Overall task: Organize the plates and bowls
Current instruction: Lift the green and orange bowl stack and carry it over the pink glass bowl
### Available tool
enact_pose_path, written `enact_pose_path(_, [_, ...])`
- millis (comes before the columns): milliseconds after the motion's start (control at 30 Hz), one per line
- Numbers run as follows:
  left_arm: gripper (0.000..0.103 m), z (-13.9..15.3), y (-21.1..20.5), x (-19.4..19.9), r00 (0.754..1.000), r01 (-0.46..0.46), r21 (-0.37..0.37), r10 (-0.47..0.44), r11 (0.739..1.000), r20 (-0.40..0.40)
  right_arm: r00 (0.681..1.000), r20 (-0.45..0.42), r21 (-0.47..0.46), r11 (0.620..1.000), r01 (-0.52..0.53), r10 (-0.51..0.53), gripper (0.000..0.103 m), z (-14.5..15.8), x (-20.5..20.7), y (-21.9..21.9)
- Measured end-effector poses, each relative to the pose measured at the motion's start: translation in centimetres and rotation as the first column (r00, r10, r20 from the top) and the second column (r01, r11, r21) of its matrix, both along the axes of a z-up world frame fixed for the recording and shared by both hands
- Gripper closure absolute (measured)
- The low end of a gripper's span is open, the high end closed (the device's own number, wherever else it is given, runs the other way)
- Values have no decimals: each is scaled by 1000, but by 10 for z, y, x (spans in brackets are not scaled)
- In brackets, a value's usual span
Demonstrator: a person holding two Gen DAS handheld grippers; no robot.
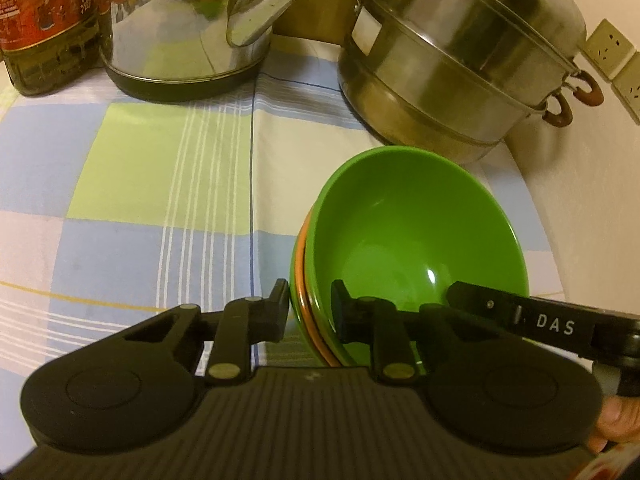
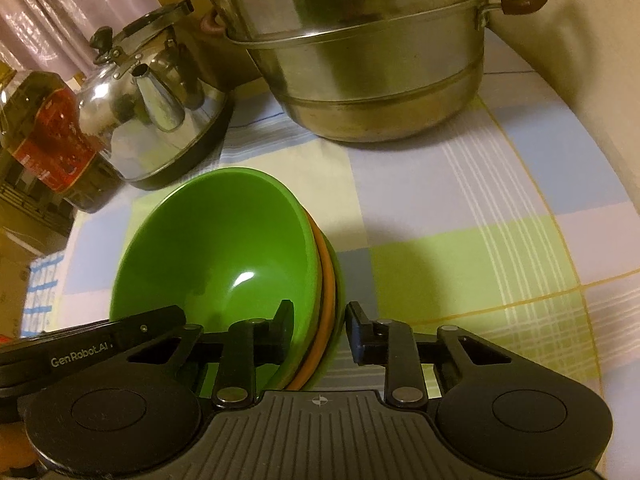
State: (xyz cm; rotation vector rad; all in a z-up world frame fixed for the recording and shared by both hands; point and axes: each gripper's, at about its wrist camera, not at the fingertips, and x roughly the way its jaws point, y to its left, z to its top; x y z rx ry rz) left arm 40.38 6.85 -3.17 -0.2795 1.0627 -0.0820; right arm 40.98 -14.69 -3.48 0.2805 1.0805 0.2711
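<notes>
Three nested bowls sit in a stack on the bench, which is covered by a checked cloth in blue, green and white; the top bowl is green, an orange rim shows under it, and another green one lies beneath. Going from left to right in the left wrist view, an oil bottle with a red label stands at the far left corner, a shiny kettle is just beside it, and a tiered steel steamer pot with brown handles stands further right, close behind the stack. Wall sockets show at the far right. The left gripper is clamped on the stack's left edge, one finger outside the rims and the other inside the top bowl. The right gripper grasps the opposite edge in the same manner, one finger inside the green bowl and the other outside the rims, though contact of the outer pad is hard to judge. Part of a hand shows at the lower right of the left wrist view.
</notes>
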Motion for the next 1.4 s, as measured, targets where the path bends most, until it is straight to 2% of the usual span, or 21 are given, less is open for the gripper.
enact_pose_path(300, [84,9,-1,-4,1000,10,16,-10,1000,7,1000,-5,-6,1000,-7,7,78,3,-5,0])
enact_pose_path(600, [83,41,-9,-22,999,21,8,-21,1000,36,1000,26,-3,1000,-1,1,78,34,-23,-8])
enact_pose_path(1000, [83,87,-35,-77,997,51,3,-51,999,66,998,57,-3,1000,18,-18,78,80,-82,-32])
enact_pose_path(1400, [83,101,-58,-132,995,80,5,-81,997,63,998,52,7,999,35,-35,78,97,-143,-56])
